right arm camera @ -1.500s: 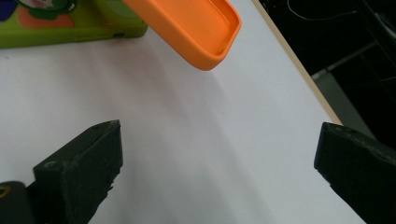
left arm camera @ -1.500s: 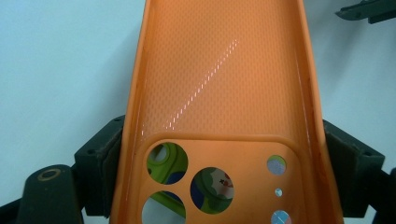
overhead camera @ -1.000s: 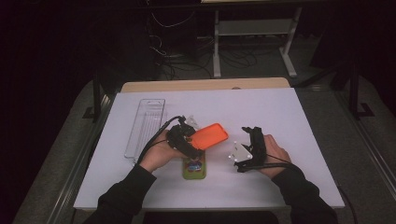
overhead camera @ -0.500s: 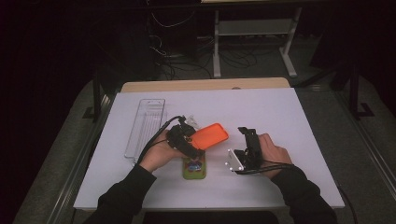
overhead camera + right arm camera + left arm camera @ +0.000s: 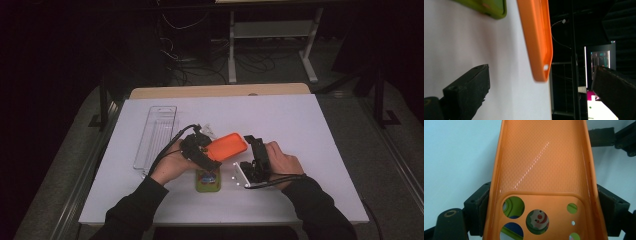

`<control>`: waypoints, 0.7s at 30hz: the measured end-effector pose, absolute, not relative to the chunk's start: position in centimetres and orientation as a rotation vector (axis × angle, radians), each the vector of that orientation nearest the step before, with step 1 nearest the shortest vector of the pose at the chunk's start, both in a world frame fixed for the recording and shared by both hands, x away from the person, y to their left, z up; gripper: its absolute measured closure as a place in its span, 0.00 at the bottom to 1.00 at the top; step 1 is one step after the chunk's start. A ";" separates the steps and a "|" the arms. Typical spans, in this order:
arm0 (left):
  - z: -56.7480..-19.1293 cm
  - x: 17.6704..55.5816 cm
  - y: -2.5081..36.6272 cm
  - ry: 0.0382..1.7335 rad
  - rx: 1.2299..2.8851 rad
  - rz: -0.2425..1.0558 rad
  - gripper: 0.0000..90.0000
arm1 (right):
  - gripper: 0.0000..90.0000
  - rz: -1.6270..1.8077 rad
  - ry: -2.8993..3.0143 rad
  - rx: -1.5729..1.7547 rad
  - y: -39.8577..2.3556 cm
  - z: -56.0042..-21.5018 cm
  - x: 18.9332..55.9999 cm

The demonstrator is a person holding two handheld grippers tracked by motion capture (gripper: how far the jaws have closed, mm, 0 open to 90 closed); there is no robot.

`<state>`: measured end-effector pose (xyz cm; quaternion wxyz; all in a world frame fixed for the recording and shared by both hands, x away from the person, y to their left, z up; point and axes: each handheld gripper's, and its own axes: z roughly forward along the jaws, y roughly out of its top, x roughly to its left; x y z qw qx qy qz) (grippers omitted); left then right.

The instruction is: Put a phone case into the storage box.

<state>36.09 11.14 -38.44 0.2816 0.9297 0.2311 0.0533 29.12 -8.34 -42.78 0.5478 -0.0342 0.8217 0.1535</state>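
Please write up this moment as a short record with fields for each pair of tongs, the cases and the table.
left tongs: shut on the orange phone case, pads on its two long sides, near the camera cut-outs
orange phone case: lifted off the table, tilted, hollow side facing up
right tongs: open, nothing between the jaws, close to the free end of the orange case
green phone case: flat on the table, below the orange one
clear tray: left of the hands, looks empty
table: white top
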 end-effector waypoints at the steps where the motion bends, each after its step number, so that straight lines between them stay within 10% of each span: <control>1: -38.4 36.1 11.1 0.613 2.492 0.144 0.18 | 0.01 0.370 1.930 -0.104 -8.2 -42.7 29.3; 21: -38.1 36.1 11.4 0.594 2.483 0.146 0.18 | 0.30 0.337 1.905 -0.174 -6.0 -42.9 29.4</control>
